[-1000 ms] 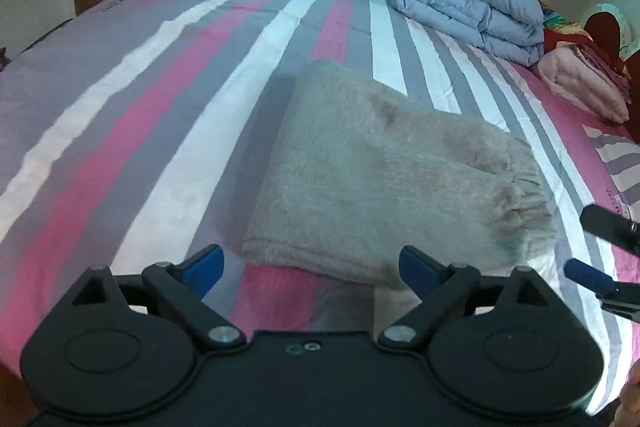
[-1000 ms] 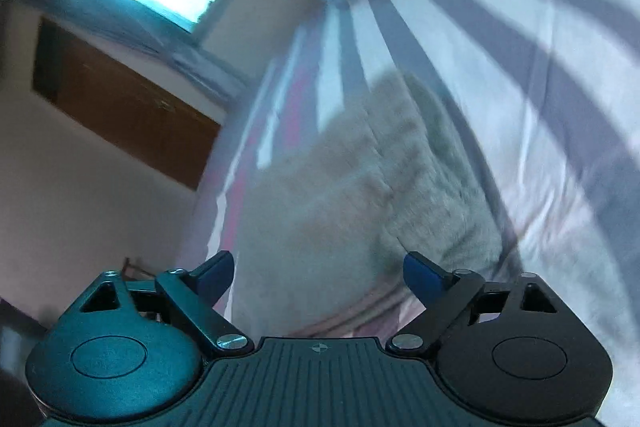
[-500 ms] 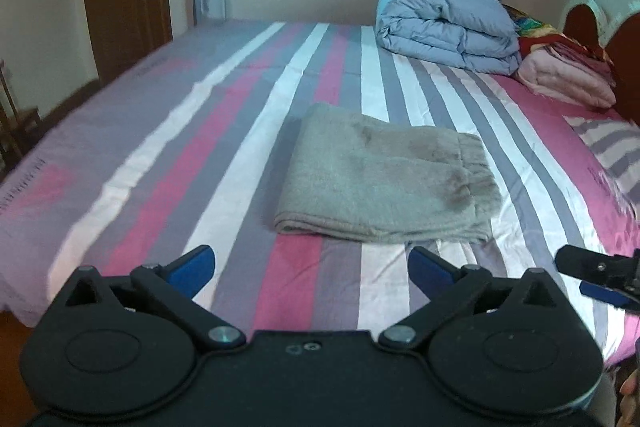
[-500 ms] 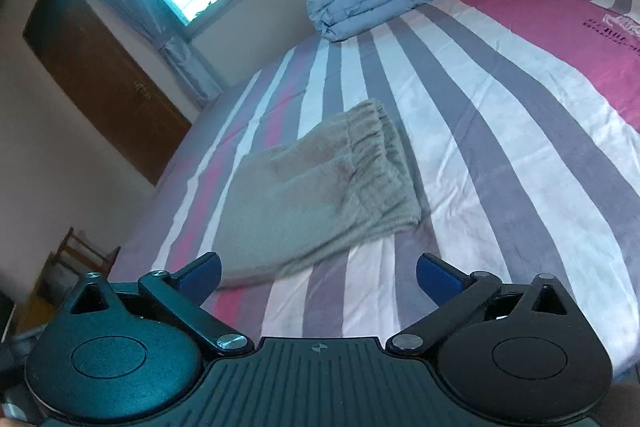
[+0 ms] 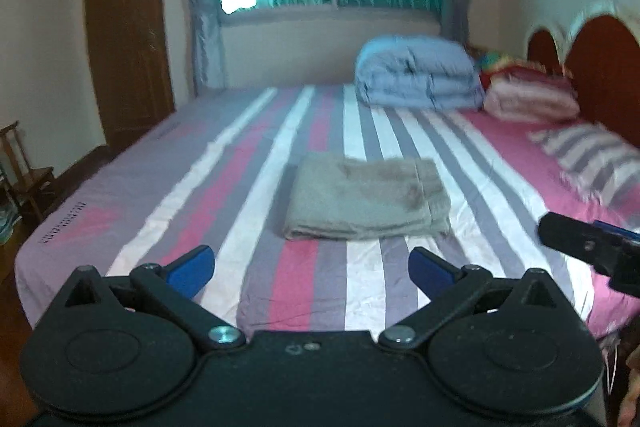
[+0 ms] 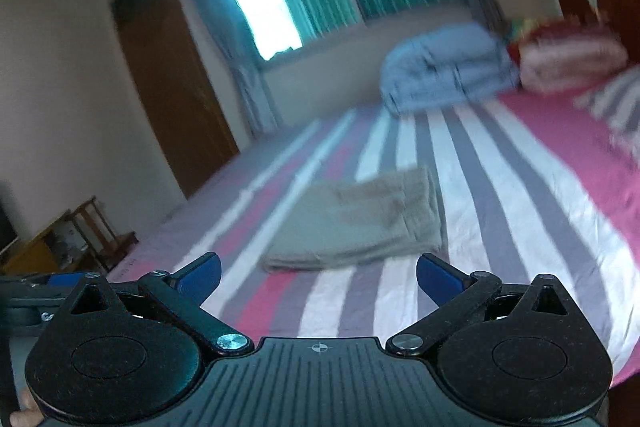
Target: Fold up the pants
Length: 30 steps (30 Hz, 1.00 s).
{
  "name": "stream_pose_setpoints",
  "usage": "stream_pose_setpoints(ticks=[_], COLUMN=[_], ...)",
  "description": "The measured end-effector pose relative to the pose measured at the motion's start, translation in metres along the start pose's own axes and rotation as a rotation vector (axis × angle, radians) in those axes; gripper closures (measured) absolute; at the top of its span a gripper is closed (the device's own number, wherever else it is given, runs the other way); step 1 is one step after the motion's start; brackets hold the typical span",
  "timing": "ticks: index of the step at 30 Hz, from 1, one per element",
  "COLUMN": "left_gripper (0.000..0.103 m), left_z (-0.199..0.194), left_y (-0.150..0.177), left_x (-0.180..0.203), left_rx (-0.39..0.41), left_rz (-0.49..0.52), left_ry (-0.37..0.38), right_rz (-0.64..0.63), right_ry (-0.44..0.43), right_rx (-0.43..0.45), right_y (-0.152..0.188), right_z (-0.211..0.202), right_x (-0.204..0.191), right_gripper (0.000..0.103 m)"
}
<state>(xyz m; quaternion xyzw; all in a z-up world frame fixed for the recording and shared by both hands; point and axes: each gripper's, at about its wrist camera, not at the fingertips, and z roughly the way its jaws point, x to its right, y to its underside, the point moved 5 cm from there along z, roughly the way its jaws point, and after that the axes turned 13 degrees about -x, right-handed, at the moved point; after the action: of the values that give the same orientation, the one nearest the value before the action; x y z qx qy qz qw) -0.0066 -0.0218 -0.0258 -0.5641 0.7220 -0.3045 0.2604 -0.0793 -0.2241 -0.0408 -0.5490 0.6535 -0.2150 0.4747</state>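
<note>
Left wrist view: both tongs [image 5: 311, 267] [image 6: 318, 277], released and empty, have backed away from pants [image 5: 366, 197] lying folded on bed [image 5: 248, 187]; task looks finished.

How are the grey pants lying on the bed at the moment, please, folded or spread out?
Folded. The grey pants lie as a compact layered rectangle on the striped bedsheet, stacked edges showing along the near side; neither tongs touch them.
</note>
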Motion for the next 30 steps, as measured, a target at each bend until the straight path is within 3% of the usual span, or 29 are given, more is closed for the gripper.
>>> stream_pose_setpoints(ticks=[5, 14, 22, 30], left_gripper=[0.006, 0.006, 0.006, 0.006], left_z=[-0.005, 0.01, 0.006, 0.013], left_y=[-0.002, -0.003, 0.005, 0.008], left_x=[0.0, -0.002, 0.005, -0.001], left_rx=[0.017, -0.004, 0.007, -0.003], left_rz=[0.014, -0.034, -0.006, -0.028], left_ry=[0.031, 0.059, 0.026, 0.042], right_rz=[-0.015, -0.04, -0.026, -0.05], right_ry=[0.054, 0.054, 0.063, 0.083], right_rx=[0.092, 0.048, 0.059, 0.065], right_y=[0.003, 0.008, 0.008, 0.01], right_z=[-0.024, -0.004, -0.008, -0.007], right_x=[-0.006, -0.007, -0.002, -0.008], right_gripper=[0.0, 0.0, 0.0, 0.0])
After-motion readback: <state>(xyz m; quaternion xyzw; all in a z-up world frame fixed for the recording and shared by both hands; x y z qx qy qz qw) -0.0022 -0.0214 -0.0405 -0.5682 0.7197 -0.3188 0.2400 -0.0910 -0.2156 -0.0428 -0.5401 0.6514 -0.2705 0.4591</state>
